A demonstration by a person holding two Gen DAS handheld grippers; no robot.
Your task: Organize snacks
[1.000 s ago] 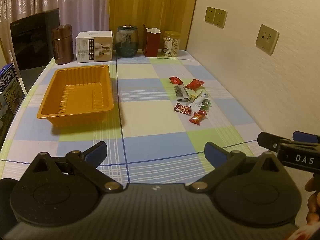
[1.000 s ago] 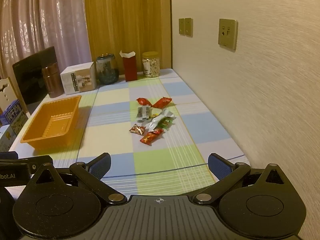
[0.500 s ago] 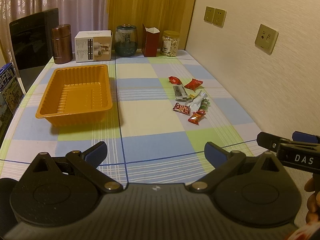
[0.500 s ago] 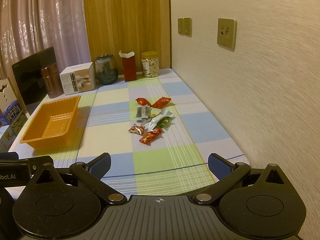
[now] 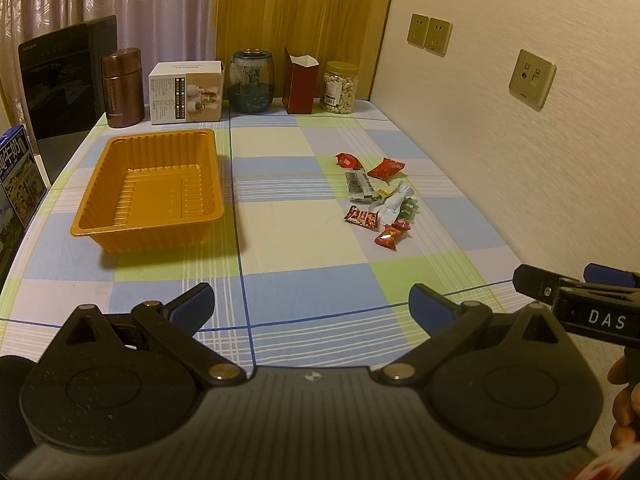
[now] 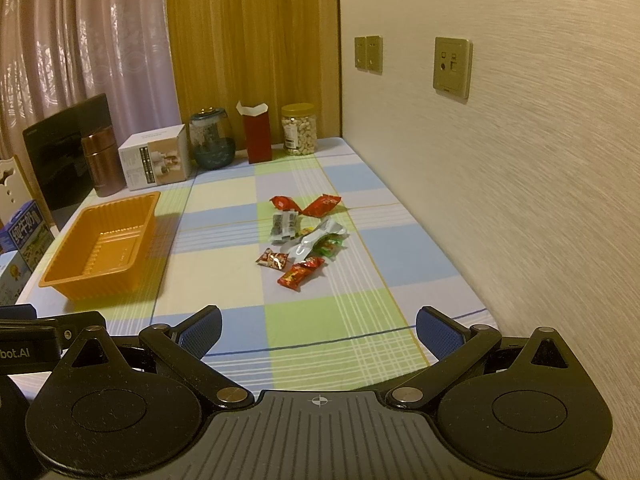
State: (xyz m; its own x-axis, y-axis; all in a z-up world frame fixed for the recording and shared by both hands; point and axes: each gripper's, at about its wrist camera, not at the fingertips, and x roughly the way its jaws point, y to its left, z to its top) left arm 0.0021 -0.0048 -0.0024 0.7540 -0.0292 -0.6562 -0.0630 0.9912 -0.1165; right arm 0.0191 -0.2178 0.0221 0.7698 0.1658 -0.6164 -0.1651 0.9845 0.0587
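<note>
Your left gripper (image 5: 311,307) is spread wide, its blue-padded fingers (image 5: 191,309) empty and touching nothing, held above the near edge of the checked tablecloth (image 5: 304,236). Your right gripper (image 6: 318,330) is spread just as wide and also holds nothing; it hovers over the near edge too, closer to the wall. Each gripper shows at the edge of the other's view, side by side.

The snacks (image 6: 304,236) lie in a loose cluster on the cloth, ahead of the right gripper and near the wall side. The cluster's long axis runs away from you, from a red packet (image 6: 300,274) nearest you to two red packets (image 6: 322,205) at the far end. A grey wrapper (image 6: 283,226) and a silver one (image 6: 314,240) lie between them, with a green wrapper (image 6: 330,247) just beside the silver.

The orange tray (image 5: 154,190) sits well apart to the left, empty, its long axis also running away from you. Jars and boxes (image 5: 186,92) stand along the far edge.
</note>
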